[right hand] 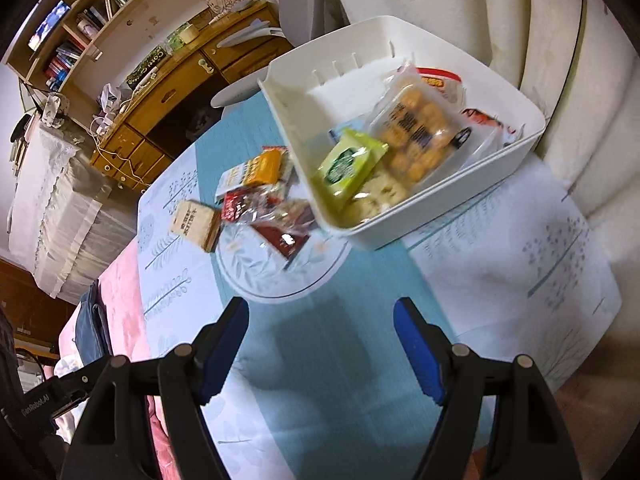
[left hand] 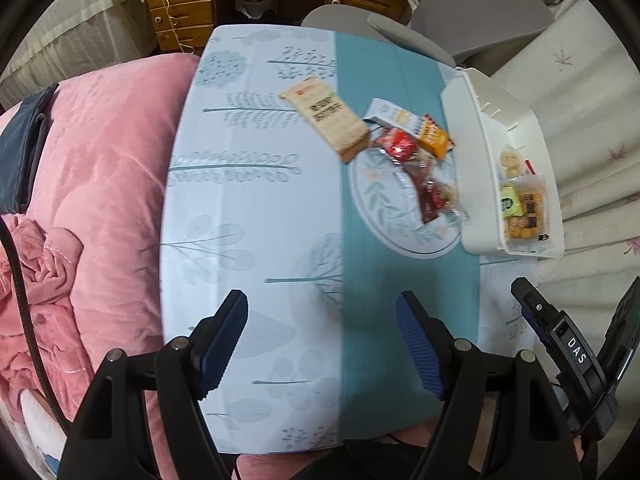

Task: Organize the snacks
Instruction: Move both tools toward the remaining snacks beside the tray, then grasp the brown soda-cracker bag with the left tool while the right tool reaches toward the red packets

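A white bin (left hand: 476, 128) (right hand: 436, 208) stands at the table's right side with several snack packs in it, among them a green pack (right hand: 348, 166) and a clear bag of round biscuits (left hand: 526, 212) (right hand: 416, 132). Beside the bin, a pile of loose snacks lies around the printed round pattern: a tan cracker pack (left hand: 326, 118) (right hand: 196, 224), an orange pack (left hand: 434, 136) (right hand: 264, 168) and red packs (left hand: 400, 146) (right hand: 240, 206). My left gripper (left hand: 320, 340) is open above the patterned tablecloth, with nothing between its fingers. My right gripper (right hand: 320, 344) is open and empty above the teal stripe, well short of the snacks.
A pink blanket (left hand: 100, 184) lies along the table's left side. A grey chair (left hand: 472, 16) and a wooden desk with drawers (right hand: 160, 120) stand beyond the far edge. A cream sofa or cushion (right hand: 520, 20) sits behind the bin. The other gripper's body (left hand: 568, 352) shows at lower right.
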